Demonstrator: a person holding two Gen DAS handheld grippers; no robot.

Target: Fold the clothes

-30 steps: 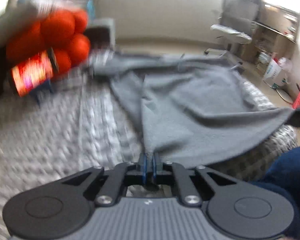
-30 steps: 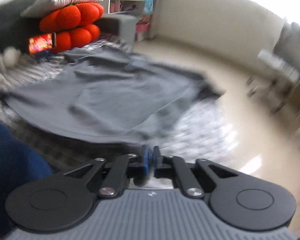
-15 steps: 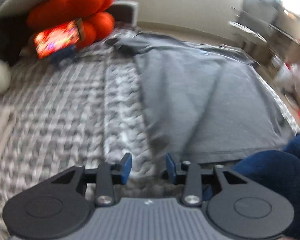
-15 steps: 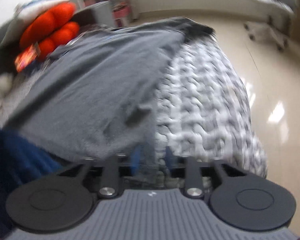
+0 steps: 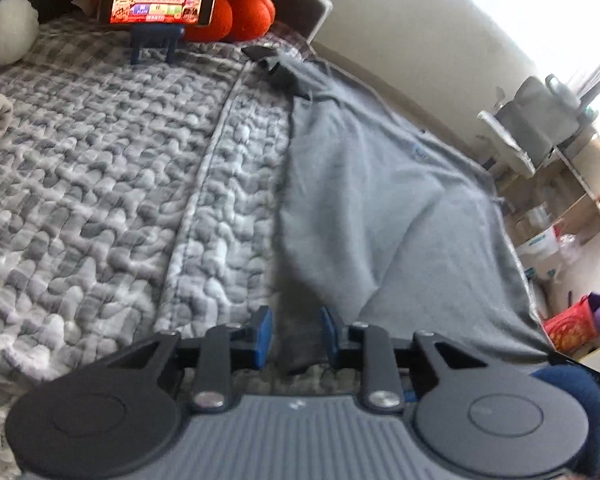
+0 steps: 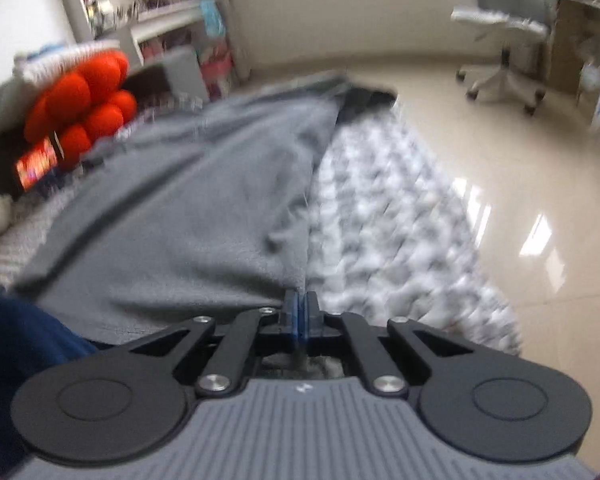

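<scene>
A grey garment (image 5: 380, 200) lies spread flat on the quilted bed cover (image 5: 100, 160). My left gripper (image 5: 294, 332) is low over the garment's near left corner. Its blue pads (image 5: 264, 332) stand apart and are closing, with the corner lying between them and not pressed. In the right wrist view the garment (image 6: 180, 220) runs away to the left. My right gripper (image 6: 300, 312) is shut on its near right corner, where the side edge runs straight into the pads.
A phone on a blue stand (image 5: 160, 0) and orange cushions (image 5: 244, 8) sit at the head of the bed, beside a white plush (image 5: 8, 28). A person's blue-clad leg (image 5: 572, 392) is near the bed's front edge. An office chair (image 6: 504, 40) stands on the shiny floor (image 6: 500, 180).
Both grippers sank towards the bed and the garment, lifted before, now lies flat. The left jaws went from shut to apart. The right jaws opened, then shut again on the corner.
</scene>
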